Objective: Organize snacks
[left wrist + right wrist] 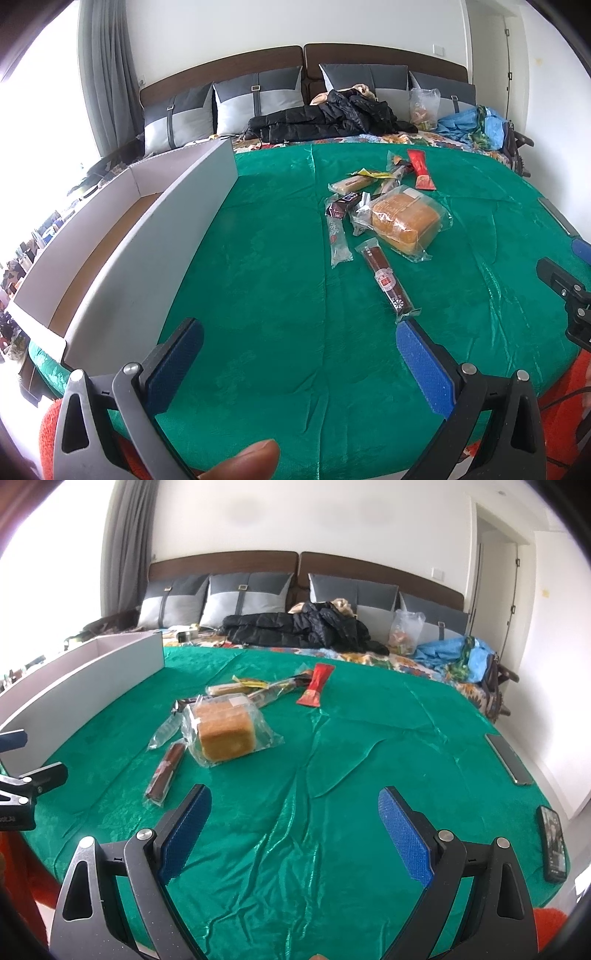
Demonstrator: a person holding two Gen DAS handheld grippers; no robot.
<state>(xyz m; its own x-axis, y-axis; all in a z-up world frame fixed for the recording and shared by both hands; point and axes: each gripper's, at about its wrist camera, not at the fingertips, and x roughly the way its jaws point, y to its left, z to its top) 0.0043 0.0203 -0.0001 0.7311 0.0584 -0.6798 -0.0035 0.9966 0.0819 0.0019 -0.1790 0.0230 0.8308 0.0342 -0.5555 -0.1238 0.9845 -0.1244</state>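
A: Where do the snacks lie?

B: On the green cloth (266, 280), all ahead of both tongs. The left gripper (299, 354) hovers with its blue pads spread wide, nothing between them. The right gripper (295, 827) is just as wide apart and empty too.

A: Which is nearest the left one?

B: A dark brown stick snack (386, 280) in clear wrap. Its long axis runs from just beyond the right-hand pad away and slightly leftward. It has a red and white label; the writing is too small to read.

A: And the big one?

B: A block of golden cake (225, 734) in a clear bag with a white label on top, unreadable. It lies ahead and left of the right gripper, with the brown stick beside it on the near left.

A: The others?

B: A red sachet (316, 685) lies farther off, its long axis pointing away. A pale bar (354, 182) in clear wrap lies crosswise beyond the cake. A clear-wrapped strip (338, 236) with a dark top lies left of the cake, pointing away.

A: And the box?

B: A white open box (147, 236) stands on the cloth, ahead and left of the left gripper, well apart from the snacks.
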